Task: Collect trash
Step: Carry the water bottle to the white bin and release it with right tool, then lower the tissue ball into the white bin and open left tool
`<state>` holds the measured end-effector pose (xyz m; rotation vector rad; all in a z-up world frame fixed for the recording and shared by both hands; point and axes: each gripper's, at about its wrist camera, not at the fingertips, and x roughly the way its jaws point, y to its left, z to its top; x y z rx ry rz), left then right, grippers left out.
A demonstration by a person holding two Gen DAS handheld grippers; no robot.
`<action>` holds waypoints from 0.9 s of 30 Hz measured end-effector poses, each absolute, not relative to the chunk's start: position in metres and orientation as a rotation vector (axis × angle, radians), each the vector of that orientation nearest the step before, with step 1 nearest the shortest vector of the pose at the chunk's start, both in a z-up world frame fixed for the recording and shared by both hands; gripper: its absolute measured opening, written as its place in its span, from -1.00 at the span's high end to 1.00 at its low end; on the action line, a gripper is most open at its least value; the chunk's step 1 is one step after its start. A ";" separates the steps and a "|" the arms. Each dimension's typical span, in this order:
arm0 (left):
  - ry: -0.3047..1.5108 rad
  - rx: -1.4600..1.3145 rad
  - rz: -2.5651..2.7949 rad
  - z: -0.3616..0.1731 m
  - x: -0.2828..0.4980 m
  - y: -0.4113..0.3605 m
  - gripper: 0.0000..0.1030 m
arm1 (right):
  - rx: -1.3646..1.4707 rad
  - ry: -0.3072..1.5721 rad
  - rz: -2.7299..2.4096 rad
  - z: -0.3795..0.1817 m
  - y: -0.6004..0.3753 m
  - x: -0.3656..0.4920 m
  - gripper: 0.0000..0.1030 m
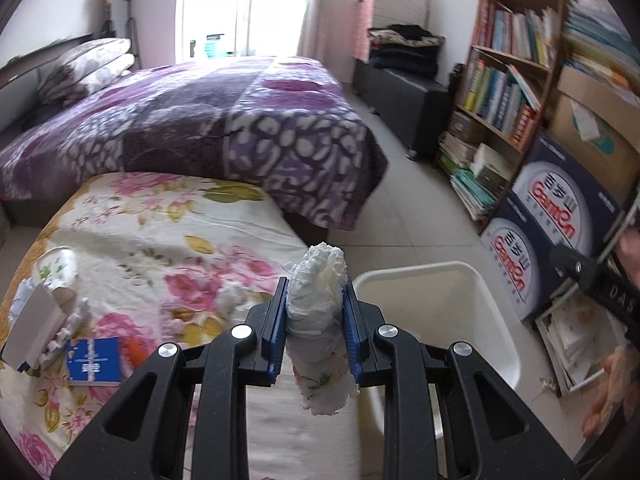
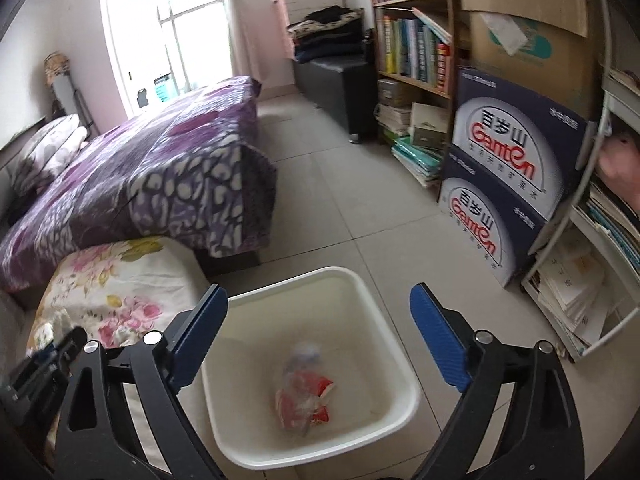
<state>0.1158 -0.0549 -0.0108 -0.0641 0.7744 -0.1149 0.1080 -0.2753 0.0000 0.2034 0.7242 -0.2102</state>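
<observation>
My left gripper [image 1: 316, 304] is shut on a crumpled white tissue wad [image 1: 318, 320] that stands up between its blue pads, over the edge of the floral cushion [image 1: 160, 248] and just left of the white bin [image 1: 440, 312]. My right gripper [image 2: 318, 336] hangs open above the white bin [image 2: 288, 292], with nothing between its pads. A red and clear wrapper [image 2: 304, 400], blurred, lies inside the bin. More trash lies on the cushion: a paper cup [image 1: 56, 268], a white box [image 1: 32, 328], a blue booklet [image 1: 94, 362] and tissue scraps [image 1: 236, 296].
A bed with a purple blanket [image 1: 192, 120] stands behind the cushion. Bookshelves [image 1: 508, 80] and stacked water cartons [image 2: 508, 168] line the right wall beside the bin. Piles of papers [image 2: 568, 288] sit on a low shelf. Tiled floor [image 2: 340, 184] runs between bed and shelves.
</observation>
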 end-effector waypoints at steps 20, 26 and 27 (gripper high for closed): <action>0.867 -0.059 -0.392 -0.030 0.119 -0.147 0.49 | 0.316 0.718 -0.345 0.002 -0.344 0.098 -0.85; 0.886 -0.109 -0.445 -0.033 0.122 -0.150 -0.17 | 0.318 0.722 -0.348 0.002 -0.347 0.099 -0.85; 0.875 -0.120 -0.438 -0.032 0.122 -0.147 -0.27 | 0.316 0.721 -0.347 0.002 -0.347 0.099 -0.85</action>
